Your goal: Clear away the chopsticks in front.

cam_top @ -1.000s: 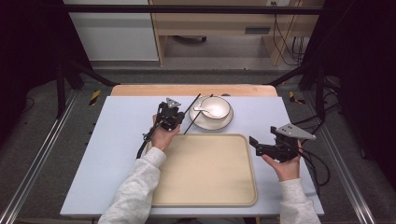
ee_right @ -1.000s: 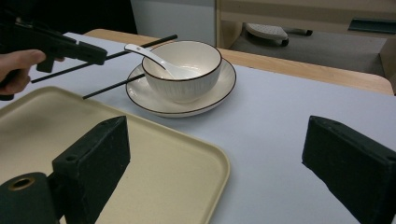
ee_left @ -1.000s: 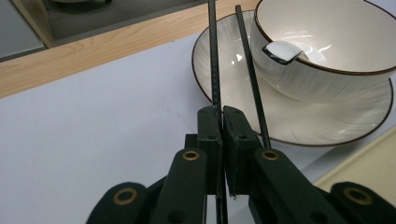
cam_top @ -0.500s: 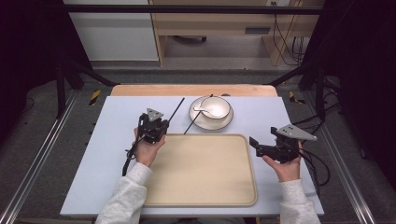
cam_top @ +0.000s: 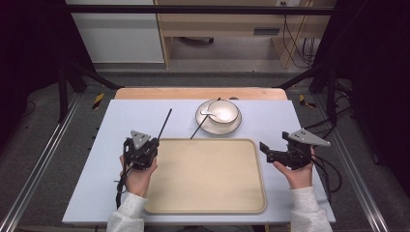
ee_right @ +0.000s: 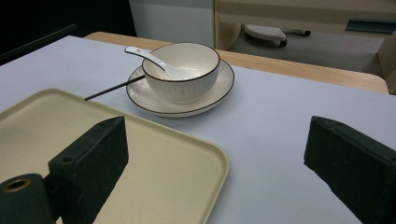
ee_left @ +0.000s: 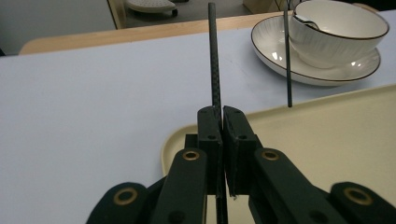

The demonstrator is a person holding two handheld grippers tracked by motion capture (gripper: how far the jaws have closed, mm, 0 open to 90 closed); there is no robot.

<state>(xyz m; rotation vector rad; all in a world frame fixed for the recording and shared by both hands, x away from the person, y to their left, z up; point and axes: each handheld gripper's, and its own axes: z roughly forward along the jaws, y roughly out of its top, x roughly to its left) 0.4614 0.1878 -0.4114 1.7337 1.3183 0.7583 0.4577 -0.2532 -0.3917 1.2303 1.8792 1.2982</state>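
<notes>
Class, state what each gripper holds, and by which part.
Left gripper pinches a black chopstick near one end. Right gripper is open, holding nothing.

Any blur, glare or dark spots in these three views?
High view: sides black, table evenly lit, soft shadows. Left gripper view: left gripper jaws and thin black carbon chopstick sharp. Right gripper view: near jaws slightly soft; white ribbed bowl crisp, no glare.
</notes>
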